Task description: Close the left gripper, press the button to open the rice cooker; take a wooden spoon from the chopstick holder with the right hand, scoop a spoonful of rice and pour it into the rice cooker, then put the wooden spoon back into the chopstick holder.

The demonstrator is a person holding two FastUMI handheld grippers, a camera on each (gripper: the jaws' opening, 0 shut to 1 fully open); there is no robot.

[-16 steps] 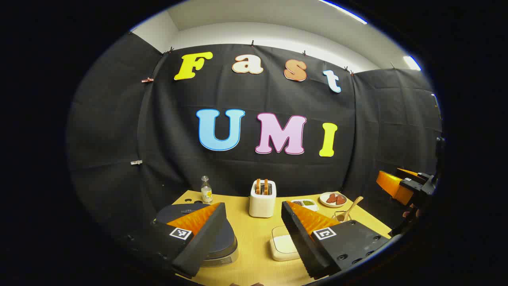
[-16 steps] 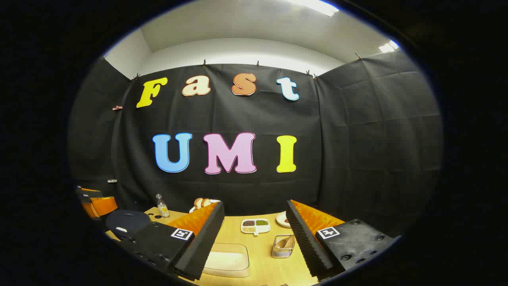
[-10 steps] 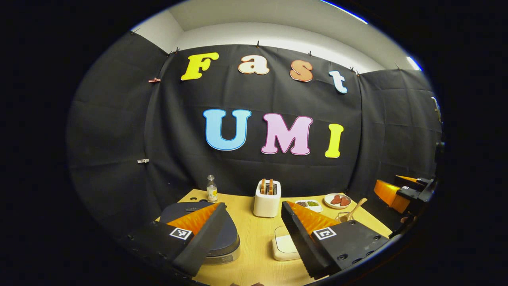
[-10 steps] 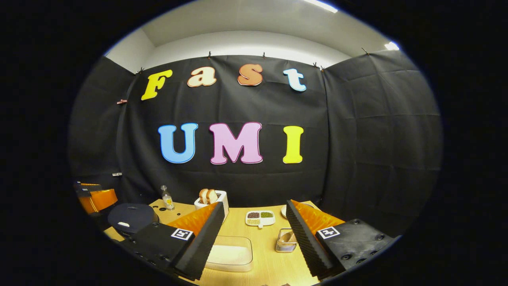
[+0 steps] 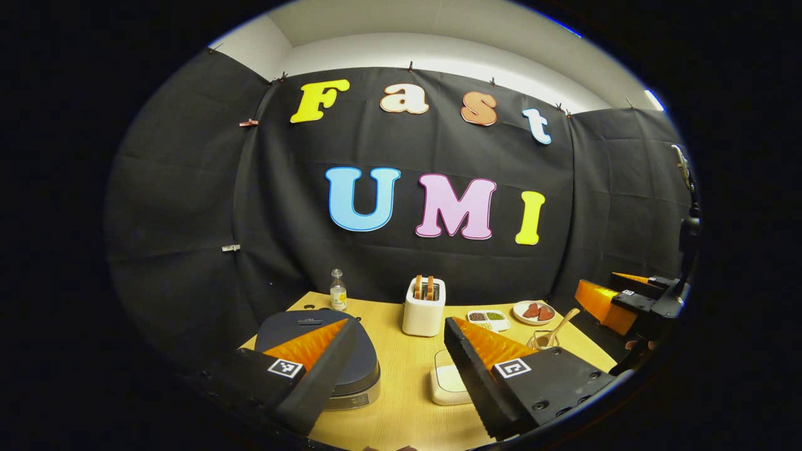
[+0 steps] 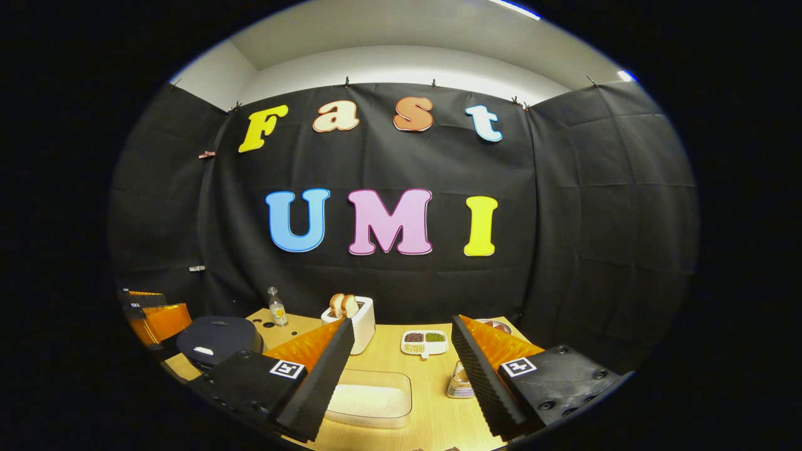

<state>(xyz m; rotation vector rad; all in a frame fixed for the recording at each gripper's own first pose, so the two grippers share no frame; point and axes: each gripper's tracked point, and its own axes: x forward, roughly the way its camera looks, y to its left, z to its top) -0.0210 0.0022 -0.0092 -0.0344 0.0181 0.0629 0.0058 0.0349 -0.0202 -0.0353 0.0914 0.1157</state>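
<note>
While two toast slices [image 6: 343, 305] stand, one bottle [image 6: 276, 308] waits.

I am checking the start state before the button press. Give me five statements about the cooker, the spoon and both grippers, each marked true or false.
1. The rice cooker has its lid down. True.
2. The left gripper is shut. False: its fingers stand wide apart, with nothing between them.
3. The wooden spoon stands in the chopstick holder. True.
4. The right gripper holds the spoon. False: it is open and holds nothing.
5. The toaster has no bread in it. False: two slices stick up from its slots.
</note>
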